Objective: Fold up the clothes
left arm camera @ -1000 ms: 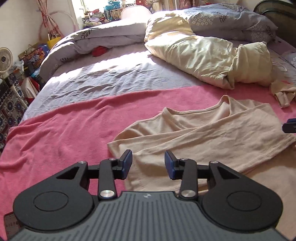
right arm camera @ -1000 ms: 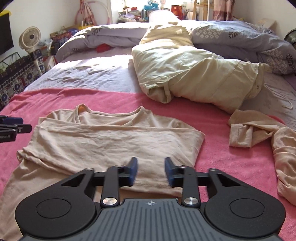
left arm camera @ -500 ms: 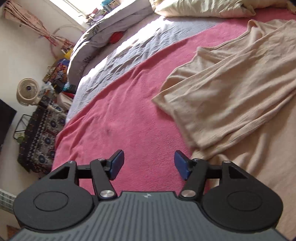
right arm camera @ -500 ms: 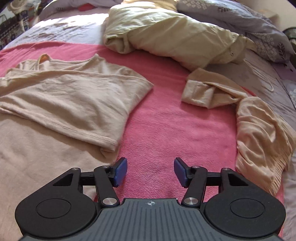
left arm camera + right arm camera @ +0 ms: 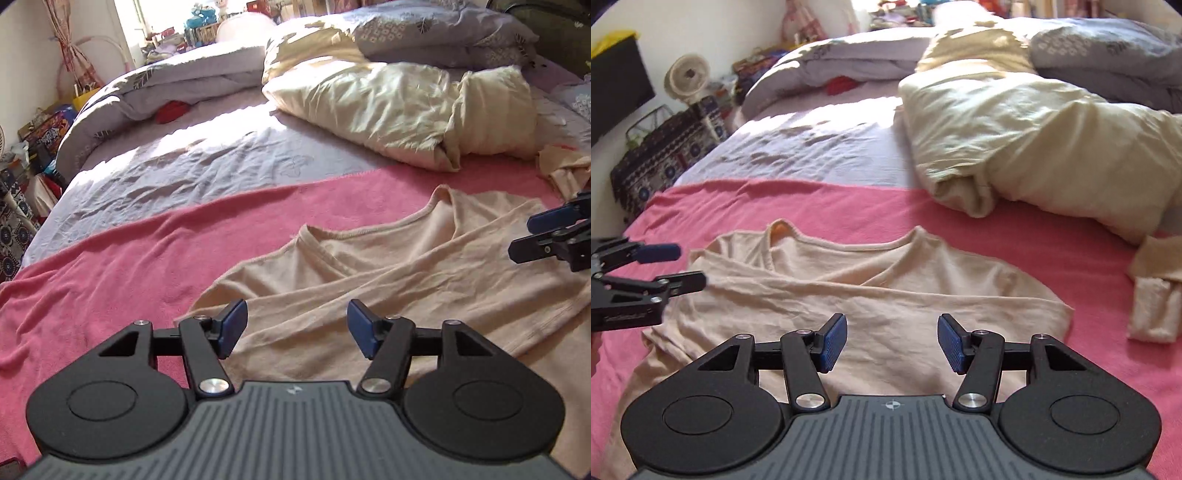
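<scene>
Pink blanket [image 5: 110,258], both claws apart, empty

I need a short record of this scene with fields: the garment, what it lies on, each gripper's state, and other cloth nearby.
garment: beige shirt, partly folded, neckline toward the far side
surface: pink blanket on the bed
left gripper: open, above the shirt's left part, holds nothing
right gripper: open, above the shirt's near part, holds nothing
nearby cloth: second beige garment to the right of the shirt, apart from it; cream quilt bunched behind
</scene>
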Motion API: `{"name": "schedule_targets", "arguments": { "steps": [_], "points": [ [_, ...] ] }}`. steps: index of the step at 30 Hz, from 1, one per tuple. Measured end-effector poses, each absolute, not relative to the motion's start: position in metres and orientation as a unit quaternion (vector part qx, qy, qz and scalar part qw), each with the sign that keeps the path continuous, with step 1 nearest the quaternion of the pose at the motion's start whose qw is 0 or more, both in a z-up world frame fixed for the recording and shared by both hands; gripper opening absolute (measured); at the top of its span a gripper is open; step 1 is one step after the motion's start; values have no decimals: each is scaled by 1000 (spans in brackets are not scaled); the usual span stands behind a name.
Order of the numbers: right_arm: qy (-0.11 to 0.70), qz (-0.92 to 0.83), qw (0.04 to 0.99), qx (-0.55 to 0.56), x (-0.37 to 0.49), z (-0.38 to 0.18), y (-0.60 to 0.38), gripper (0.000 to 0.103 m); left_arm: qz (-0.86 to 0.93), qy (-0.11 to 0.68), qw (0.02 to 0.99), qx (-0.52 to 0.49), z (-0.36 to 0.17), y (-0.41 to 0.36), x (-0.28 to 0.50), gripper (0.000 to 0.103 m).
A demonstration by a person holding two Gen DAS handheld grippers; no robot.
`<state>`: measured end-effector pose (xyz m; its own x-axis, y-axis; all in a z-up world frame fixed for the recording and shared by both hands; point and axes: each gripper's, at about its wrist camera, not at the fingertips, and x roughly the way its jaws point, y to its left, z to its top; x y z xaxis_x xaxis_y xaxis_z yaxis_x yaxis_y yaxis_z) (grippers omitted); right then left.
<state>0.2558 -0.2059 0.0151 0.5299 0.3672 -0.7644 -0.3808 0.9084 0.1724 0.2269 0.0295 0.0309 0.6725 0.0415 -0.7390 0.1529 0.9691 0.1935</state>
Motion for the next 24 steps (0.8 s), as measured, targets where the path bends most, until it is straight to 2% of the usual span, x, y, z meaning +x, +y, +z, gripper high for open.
{"name": "schedule_targets", "arguments": {
  "steps": [1,2,4,6,7,8,9,11,14,17,21,24],
  "points": [
    [445,220,867,-29,254,8,-201,56,-15,411,903,124,20,34,228,66],
    [454,220,862,-45,251,1,-203,56,1,418,899,128,9,39,230,76],
    [447,213,867,-55,236,-4,-228,56,34,432,890,143,-2,56,225,80],
    [467,178,865,-38,224,-2,-264,60,54,435,885,157,3,79,211,82],
    [481,158,862,-27,218,-1,-282,66,60,439,881,167,7,89,204,85],
    [496,135,858,-17,212,2,-299,72,68,443,876,177,11,98,197,85],
    [513,109,851,-9,207,7,-313,72,90,451,866,194,13,103,192,84],
    [531,94,841,50,183,21,-345,72,148,471,840,226,18,116,179,72],
    [564,104,809,127,137,34,-375,73,130,513,841,111,39,152,141,72],
    [614,125,766,144,92,34,-381,72,66,555,829,9,56,160,93,72],
    [682,177,700,119,44,26,-356,70,-24,616,788,-14,57,132,43,72],
    [700,205,675,108,23,21,-343,66,-66,645,760,-34,49,111,21,72]
  ]
}}
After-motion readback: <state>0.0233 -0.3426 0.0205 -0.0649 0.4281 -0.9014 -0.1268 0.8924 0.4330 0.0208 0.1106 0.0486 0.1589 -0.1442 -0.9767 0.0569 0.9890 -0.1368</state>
